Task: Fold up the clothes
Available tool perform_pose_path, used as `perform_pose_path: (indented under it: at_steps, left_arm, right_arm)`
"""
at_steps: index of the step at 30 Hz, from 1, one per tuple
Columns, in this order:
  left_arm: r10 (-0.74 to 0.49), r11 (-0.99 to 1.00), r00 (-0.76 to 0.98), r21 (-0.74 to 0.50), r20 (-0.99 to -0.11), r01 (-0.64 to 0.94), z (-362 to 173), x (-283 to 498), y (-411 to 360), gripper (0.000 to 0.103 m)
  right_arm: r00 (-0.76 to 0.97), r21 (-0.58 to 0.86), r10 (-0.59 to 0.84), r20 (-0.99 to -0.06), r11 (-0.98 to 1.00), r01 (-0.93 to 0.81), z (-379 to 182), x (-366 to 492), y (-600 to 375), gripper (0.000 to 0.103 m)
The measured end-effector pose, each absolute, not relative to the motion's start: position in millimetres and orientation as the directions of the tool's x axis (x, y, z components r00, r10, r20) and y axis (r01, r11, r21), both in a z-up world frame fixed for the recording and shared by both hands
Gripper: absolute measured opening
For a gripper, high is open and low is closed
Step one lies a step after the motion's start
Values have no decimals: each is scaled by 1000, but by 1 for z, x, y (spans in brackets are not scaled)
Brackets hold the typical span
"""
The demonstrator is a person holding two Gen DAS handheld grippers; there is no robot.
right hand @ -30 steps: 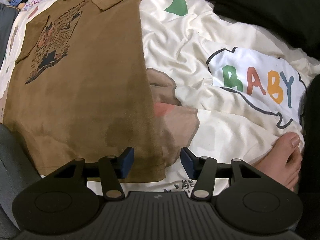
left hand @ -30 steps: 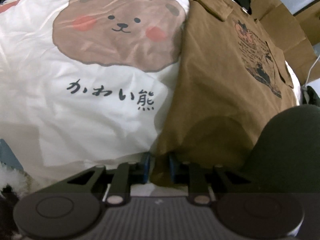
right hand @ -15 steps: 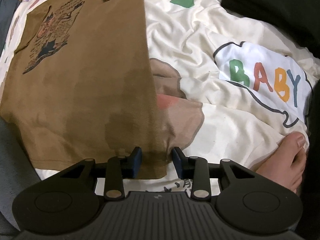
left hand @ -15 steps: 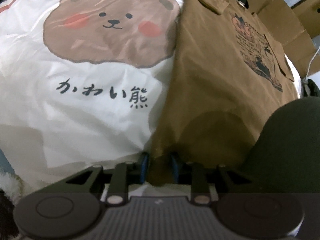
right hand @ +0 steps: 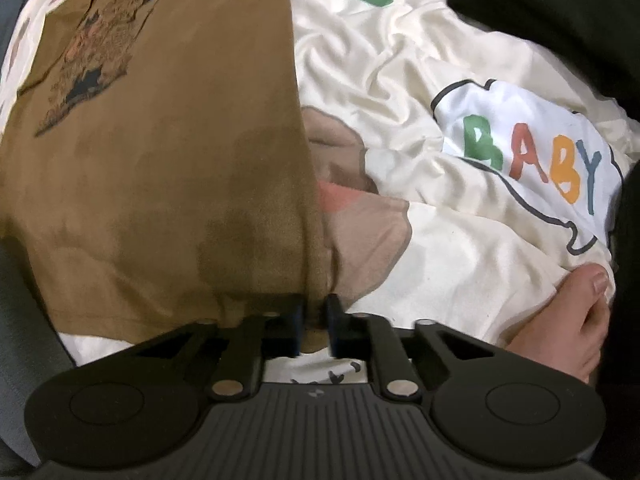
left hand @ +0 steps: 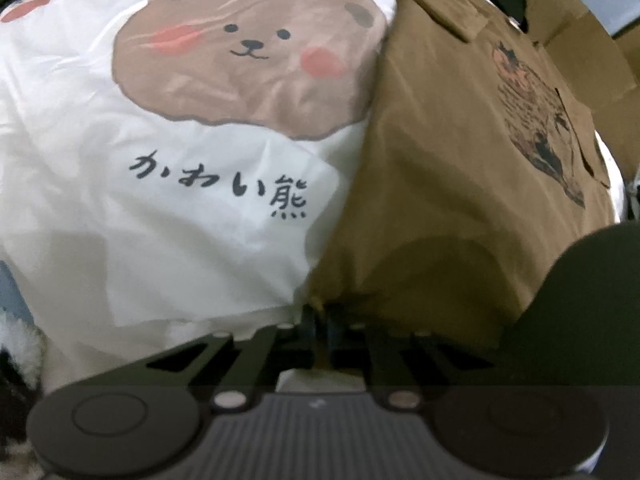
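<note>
At hem corners: my left gripper [left hand: 320, 316] and right gripper [right hand: 316, 320] both pinch shirt [right hand: 160, 160]. Grasp step done, I judge; next, lift hem evenly toward collar.

— How does the left gripper [left hand: 320, 316] stand?
— Pointing steeply down, its two dark fingers [left hand: 306, 322] drawn almost together, with the hem corner of the shirt [left hand: 440, 168] pinched between the pads.
— And the right gripper [right hand: 315, 320]?
— Also aimed steeply down. Its blue-padded fingers [right hand: 297, 320] are closed in tight on the shirt's other hem corner, with a fold of cloth bunched in the narrow slot between them.
— Any of the person in view?
— A bare foot [right hand: 568, 316] at the lower right of the right wrist view, toes up, and a dark-clad leg [left hand: 580, 300] at the lower right of the left one.
</note>
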State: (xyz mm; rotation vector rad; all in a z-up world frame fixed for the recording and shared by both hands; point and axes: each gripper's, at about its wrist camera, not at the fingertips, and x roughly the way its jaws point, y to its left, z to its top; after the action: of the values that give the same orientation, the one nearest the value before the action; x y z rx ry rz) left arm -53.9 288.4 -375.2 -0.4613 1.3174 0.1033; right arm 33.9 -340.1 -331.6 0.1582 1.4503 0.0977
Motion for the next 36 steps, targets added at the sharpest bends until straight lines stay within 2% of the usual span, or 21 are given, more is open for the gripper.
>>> perform_pose_path:
  at_steps: [6, 13, 19, 27, 36]
  left_arm:
    - [-193, 885, 317, -304, -929, -352, -350, -66, 300, 4]
    - [-212, 863, 424, -372, -881, -341, -290, -69, 315, 3]
    - [-213, 831, 505, -427, -836, -356, -265, -41, 305, 3]
    - [-252, 800, 580, -504, -774, -325, -223, 15, 288, 3]
    - [-300, 758, 639, -584, -708, -291, -202, 46, 298, 2]
  right_arm:
    - [197, 221, 206, -958, 974, 57, -312, 40, -345, 7]
    - [332, 301, 269, -904, 952, 48, -278, 47, -346, 7]
    - [419, 411, 352, -837, 910, 56, -257, 57, -343, 7]
    - [507, 503, 390, -768, 859, 100, -237, 61, -353, 7]
    - [587, 497, 371, -720, 866, 62, -195, 71, -350, 6]
